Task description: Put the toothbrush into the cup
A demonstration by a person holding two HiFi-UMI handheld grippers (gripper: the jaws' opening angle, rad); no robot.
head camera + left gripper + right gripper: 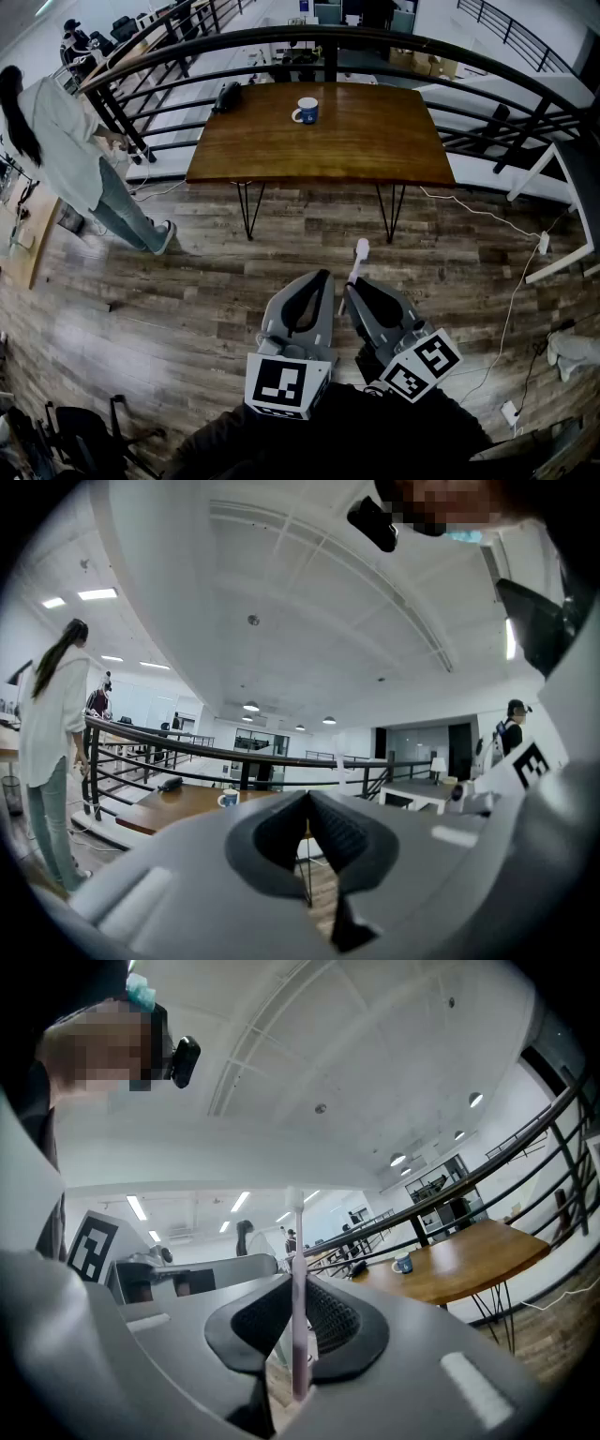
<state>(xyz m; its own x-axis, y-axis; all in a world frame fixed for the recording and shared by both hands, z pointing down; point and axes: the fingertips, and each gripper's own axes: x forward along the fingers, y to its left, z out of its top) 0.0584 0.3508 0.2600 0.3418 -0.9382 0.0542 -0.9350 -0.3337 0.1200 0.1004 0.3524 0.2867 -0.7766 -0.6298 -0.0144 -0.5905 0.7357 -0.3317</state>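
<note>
A blue-and-white cup [306, 111] stands on the far middle of the wooden table [375, 141]; it also shows small in the left gripper view as the cup [228, 799] and in the right gripper view as the cup [402, 1264]. My right gripper [351, 287] is shut on a pale pink toothbrush [355, 267], whose white head points toward the table. In the right gripper view the toothbrush [297, 1297] stands upright between the pads. My left gripper [322, 280] is shut and holds nothing. Both grippers hang over the floor, well short of the table.
A black object [226, 96] lies at the table's far left corner. A curved black railing [309, 37] runs behind the table. A person in a light top [56, 141] stands at the left. A white desk [572, 206] and cables lie on the right.
</note>
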